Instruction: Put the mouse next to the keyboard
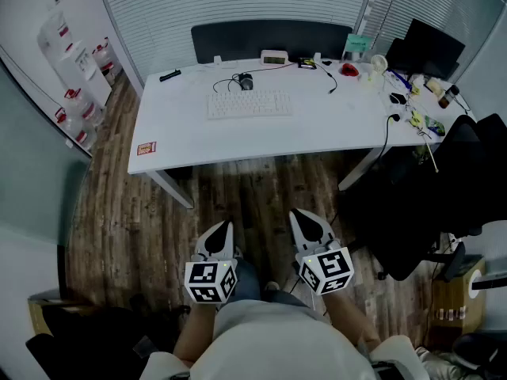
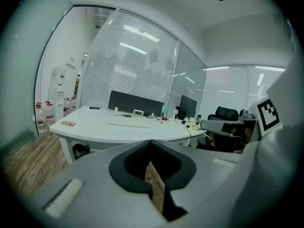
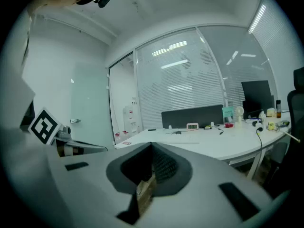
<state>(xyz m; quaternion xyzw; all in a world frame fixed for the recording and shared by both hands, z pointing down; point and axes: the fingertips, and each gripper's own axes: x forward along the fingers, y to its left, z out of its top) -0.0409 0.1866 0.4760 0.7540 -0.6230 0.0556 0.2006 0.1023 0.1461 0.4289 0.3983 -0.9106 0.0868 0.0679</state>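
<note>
On the white desk (image 1: 178, 137), well ahead of the person, the mouse (image 1: 246, 81) lies just behind the keyboard (image 1: 249, 104). The left gripper (image 1: 220, 232) and the right gripper (image 1: 305, 222) are empty, with their jaws pressed together. One should probably open before reaching over the keyboard.

A white worktop (image 1: 182, 125) is seen standing on wooden flooring. A white keyboard (image 1: 249, 104) is laid near its middle, and a dark mouse (image 1: 246, 81) with a coiled cable is placed just behind it, apart from it. A red-and-white card (image 1: 146, 148) is set at the front left corner, a slim black object (image 1: 169, 75) at the rear left. A small white clock (image 1: 274, 57) is stood at the rear edge; a monitor (image 1: 432, 47) and small clutter are gathered at the right end.
</note>
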